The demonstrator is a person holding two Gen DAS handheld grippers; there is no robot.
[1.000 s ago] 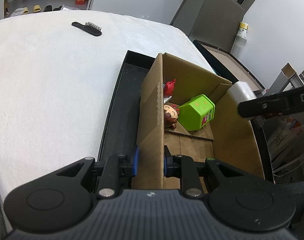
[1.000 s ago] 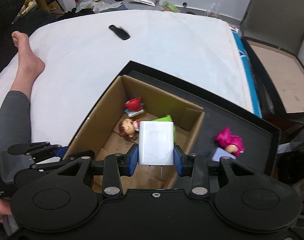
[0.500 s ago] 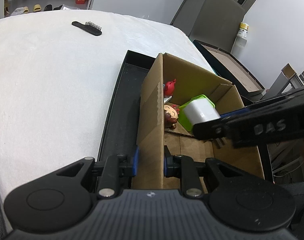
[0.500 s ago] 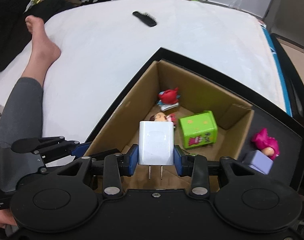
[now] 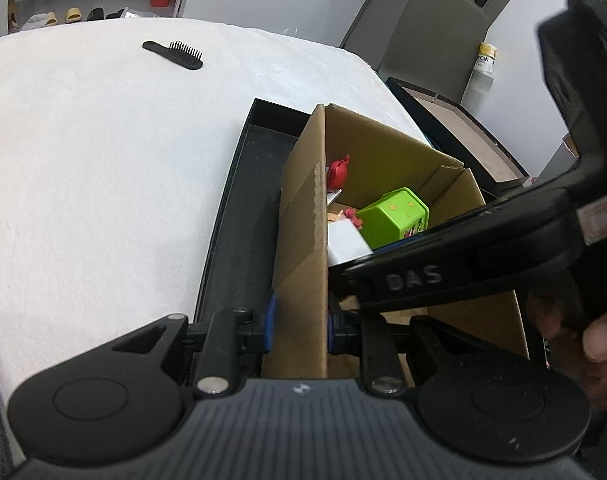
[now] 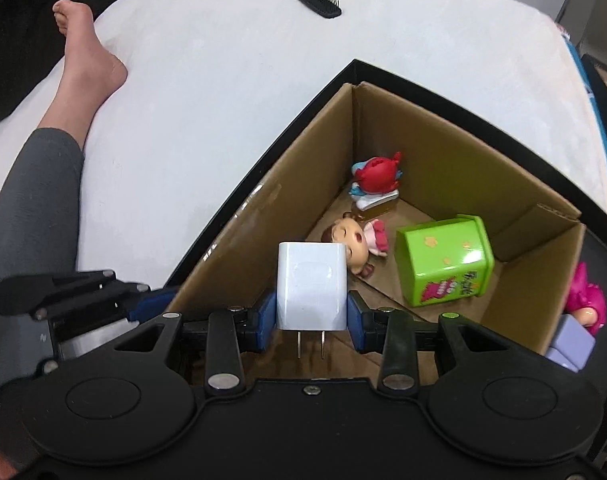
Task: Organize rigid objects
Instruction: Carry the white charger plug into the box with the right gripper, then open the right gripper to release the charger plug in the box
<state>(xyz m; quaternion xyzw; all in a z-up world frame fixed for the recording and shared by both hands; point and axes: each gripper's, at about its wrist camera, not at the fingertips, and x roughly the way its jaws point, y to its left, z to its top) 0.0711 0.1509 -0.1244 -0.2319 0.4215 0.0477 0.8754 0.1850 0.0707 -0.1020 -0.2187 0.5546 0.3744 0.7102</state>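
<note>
Right gripper point(image 6: 311, 322) is clamped on a white rectangular plastic wall charger point(image 6: 311, 285), blue pads on both flat sides, the two metal prongs pointing back toward the camera; charger hangs inside the open top of the brown cardboard box point(image 6: 259, 236), above the floor near the near-left wall, not released yet. Left gripper point(image 5: 299, 322) is pinched on that box's near side wall point(image 5: 303, 240), one pad outside and one inside, apparently steadying it. Already in the box: a red crab-like toy figure point(image 6: 377, 176) in the far corner, a small doll with brown hair and pink dress point(image 6: 353, 240) lying on the floor just beyond the charger, and a lime-green plastic square container point(image 6: 445, 260) tipped on its side. The box sits in a shallow black tray point(image 5: 243, 216) on a white padded surface point(image 6: 223, 80). Still outside: a pink-haired figure on a lilac block point(image 6: 579, 320), in the tray just beside the box's right wall, and a black plastic hairbrush point(image 6: 314, 2) well apart on the white surface. Judgement: three items done, charger about to be the fourth, likely two left if both count. A person's bare foot point(image 6: 87, 60) rests on the surface, far left.
</note>
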